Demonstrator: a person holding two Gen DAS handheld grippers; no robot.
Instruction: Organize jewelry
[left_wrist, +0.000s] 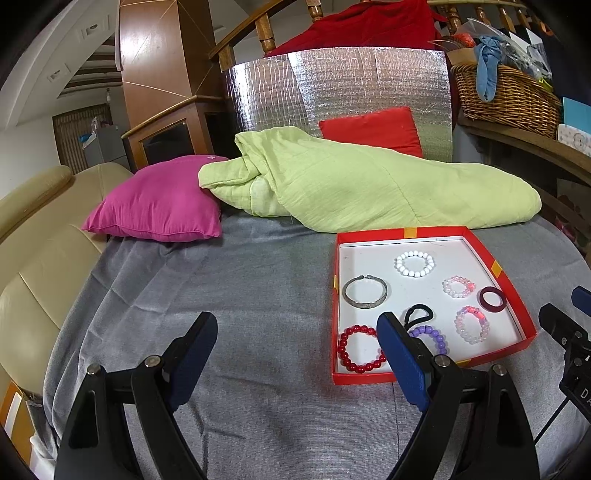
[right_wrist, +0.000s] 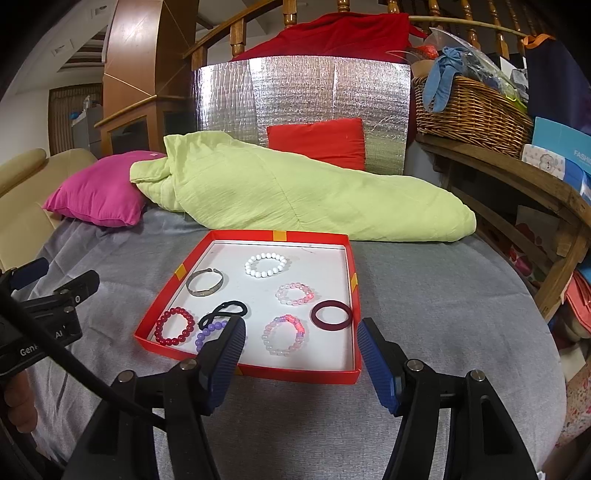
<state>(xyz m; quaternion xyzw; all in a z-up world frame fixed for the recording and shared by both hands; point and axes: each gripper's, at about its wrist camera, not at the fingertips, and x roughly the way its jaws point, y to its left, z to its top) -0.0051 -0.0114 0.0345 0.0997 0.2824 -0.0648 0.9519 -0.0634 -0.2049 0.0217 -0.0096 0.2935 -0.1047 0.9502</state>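
A red box lid (left_wrist: 515, 295) (right_wrist: 354, 291) with a white floor lies on the grey cloth. In it lie a white bead bracelet (left_wrist: 414, 263) (right_wrist: 266, 264), a silver bangle (left_wrist: 365, 291) (right_wrist: 205, 282), a red bead bracelet (left_wrist: 360, 349) (right_wrist: 174, 326), a purple bead bracelet (left_wrist: 432, 336) (right_wrist: 207, 334), a black hair tie (left_wrist: 417, 314) (right_wrist: 223, 312), two pink bead bracelets (left_wrist: 458, 286) (right_wrist: 284, 334) and a dark red bangle (left_wrist: 492, 299) (right_wrist: 331, 314). My left gripper (left_wrist: 297, 328) is open and empty, left of the lid. My right gripper (right_wrist: 301, 334) is open and empty, over the lid's near edge.
A green quilt (right_wrist: 295, 192), a pink cushion (left_wrist: 159, 199) and a red cushion (right_wrist: 317, 140) lie behind the lid. A silver foil panel (right_wrist: 295, 92) stands at the back. A wicker basket (right_wrist: 469, 107) sits on a wooden shelf at right. A beige sofa (left_wrist: 33, 258) is at left.
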